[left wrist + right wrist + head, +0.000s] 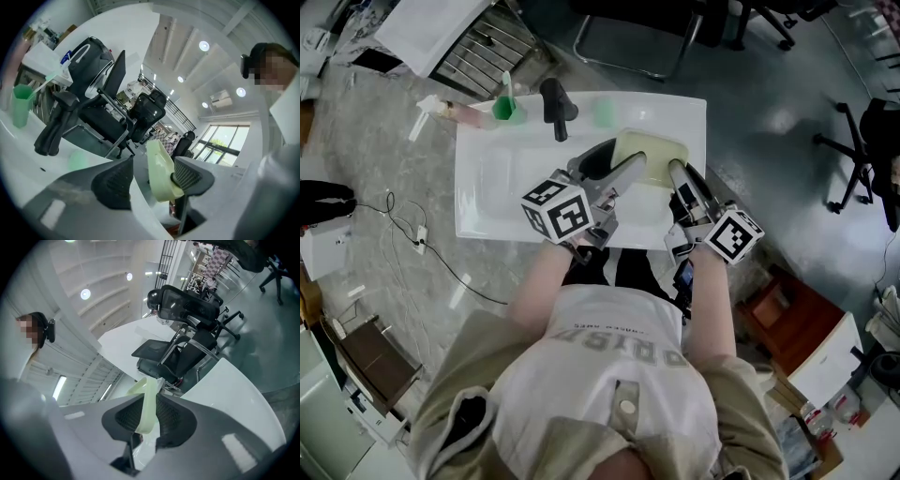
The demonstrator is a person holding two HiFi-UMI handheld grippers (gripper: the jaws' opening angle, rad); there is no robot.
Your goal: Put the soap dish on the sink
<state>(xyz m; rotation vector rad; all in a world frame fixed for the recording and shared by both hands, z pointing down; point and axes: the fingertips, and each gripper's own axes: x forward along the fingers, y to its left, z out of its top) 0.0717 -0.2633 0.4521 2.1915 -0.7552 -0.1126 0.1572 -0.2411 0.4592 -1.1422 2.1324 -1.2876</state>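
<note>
- Soap dish (652, 155), pale yellow-green, shows in the upper middle of the head view, over the right part of the white sink (487, 202), with a gripper at each of its near corners.
- The right gripper (682, 174), just right of centre, is clenched on the dish's near right edge. In the right gripper view both ribbed pads press on the thin rim (146, 405), which stands on edge between them.
- The left gripper (615, 165), at centre, has its jaws apart. In the left gripper view the dish (161, 173) leans against the pad at frame right (188, 176). The pad at frame left (112, 183) stands clear of it, with a gap between.
- Whether the dish's underside touches the sink cannot be told from any view.
- A black faucet (555, 108) stands at the sink's far edge, upper centre of the head view.
- A green cup (508, 110) sits just left of the faucet, with a thin handle standing in it.
- A pale green round patch (603, 112) lies just right of the faucet.
</note>
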